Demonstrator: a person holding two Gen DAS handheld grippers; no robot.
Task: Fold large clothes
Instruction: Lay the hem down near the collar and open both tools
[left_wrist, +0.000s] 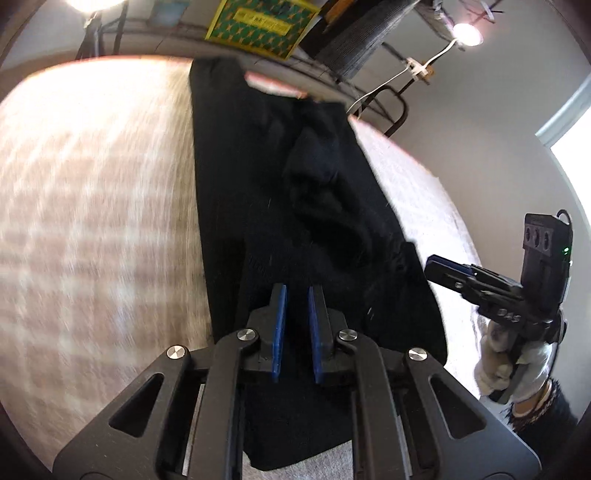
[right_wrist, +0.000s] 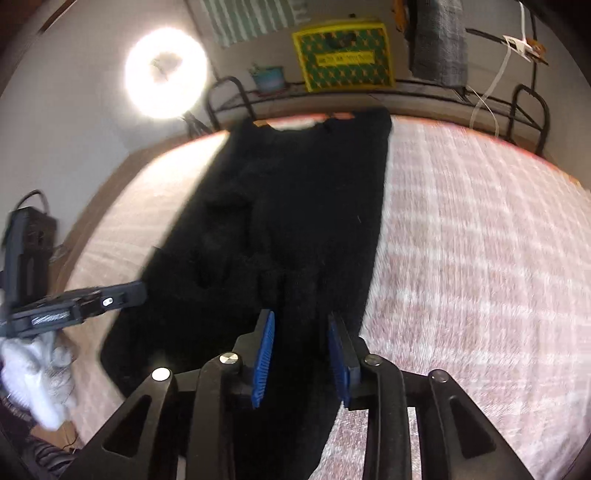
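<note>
The long black knitted garment (right_wrist: 295, 221) lies on the pale checked bedspread (right_wrist: 480, 258), its long axis running straight away from both grippers. The left gripper (left_wrist: 297, 332) and right gripper (right_wrist: 301, 354) hover over its near hem, jaws apart and empty (right wider).

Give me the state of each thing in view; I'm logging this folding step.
black garment: lying lengthwise on the bed, sides folded inward, bunched near the middle.
left gripper: open with a narrow gap, over the garment's near end, gripping nothing visible.
right gripper: open, over the garment's near end; blur hides any contact.
ring light: on.
checked bedcover: spread flat under the garment.
</note>
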